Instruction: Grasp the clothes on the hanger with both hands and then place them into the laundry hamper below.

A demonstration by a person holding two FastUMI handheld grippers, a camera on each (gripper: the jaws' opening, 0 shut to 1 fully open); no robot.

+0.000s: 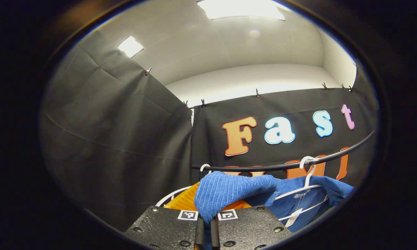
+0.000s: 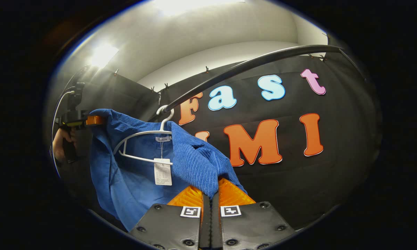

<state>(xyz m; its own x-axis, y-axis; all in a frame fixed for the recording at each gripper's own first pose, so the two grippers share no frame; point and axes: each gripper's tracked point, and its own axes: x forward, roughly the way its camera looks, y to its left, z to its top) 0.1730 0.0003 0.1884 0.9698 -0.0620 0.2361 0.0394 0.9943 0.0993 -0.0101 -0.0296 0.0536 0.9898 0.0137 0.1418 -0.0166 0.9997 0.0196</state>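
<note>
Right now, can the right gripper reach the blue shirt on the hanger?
Yes, it looks so: the right gripper is already shut on the blue shirt, which hangs from the hanger.

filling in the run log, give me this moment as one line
stage: both grasped | left hand-held gripper: shut on blue shirt | right hand-held gripper: shut on blue shirt | white hanger: on rail

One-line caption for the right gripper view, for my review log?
Right claw shut on a blue ribbed corduroy shirt hanging from a white plastic hanger on the black rail.
</note>
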